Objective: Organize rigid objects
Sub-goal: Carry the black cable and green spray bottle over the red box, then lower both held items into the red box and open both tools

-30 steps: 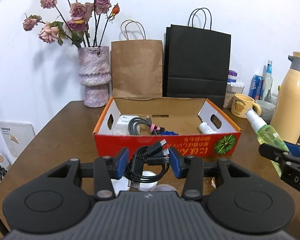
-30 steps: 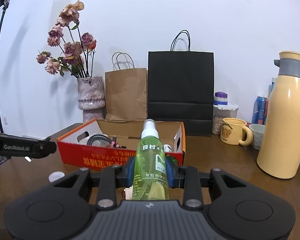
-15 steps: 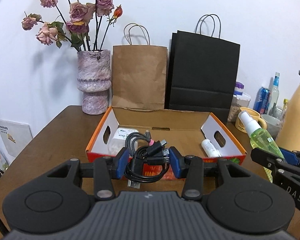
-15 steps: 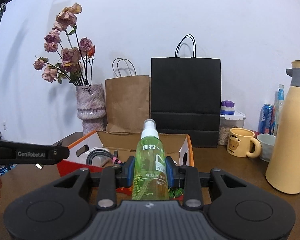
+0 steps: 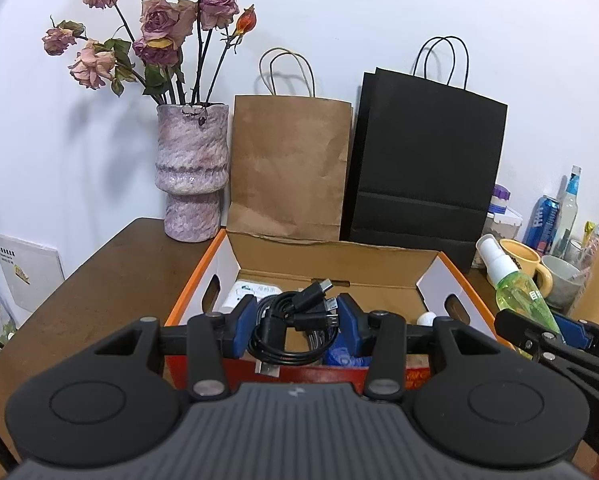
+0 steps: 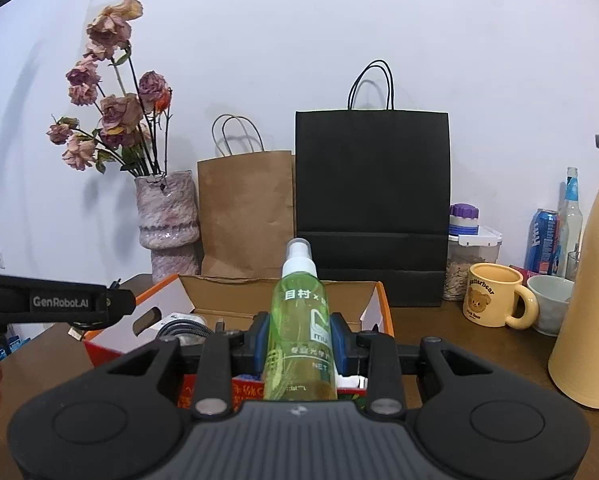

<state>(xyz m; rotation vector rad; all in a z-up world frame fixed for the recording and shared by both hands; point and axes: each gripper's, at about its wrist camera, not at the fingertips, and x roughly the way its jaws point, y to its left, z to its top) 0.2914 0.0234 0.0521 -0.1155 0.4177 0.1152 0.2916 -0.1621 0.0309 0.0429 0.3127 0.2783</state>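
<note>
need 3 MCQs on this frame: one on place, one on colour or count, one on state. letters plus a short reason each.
1. Where does the brown paper bag stand?
A. between the vase and the black paper bag
B. inside the cardboard box
C. right of the yellow mug

2. What colour is the spray bottle?
A. blue
B. green
C. red

3. What are the left tongs doing?
A. open, nothing in them
B. shut on the spray bottle
C. shut on the coiled black cable

Answers:
1 A: the right wrist view shows vase, brown bag, black bag in a row along the wall.
2 B: its body is clear green with a white cap.
3 C: both blue pads press on the coil; the bottle sits in the right tongs.
</note>
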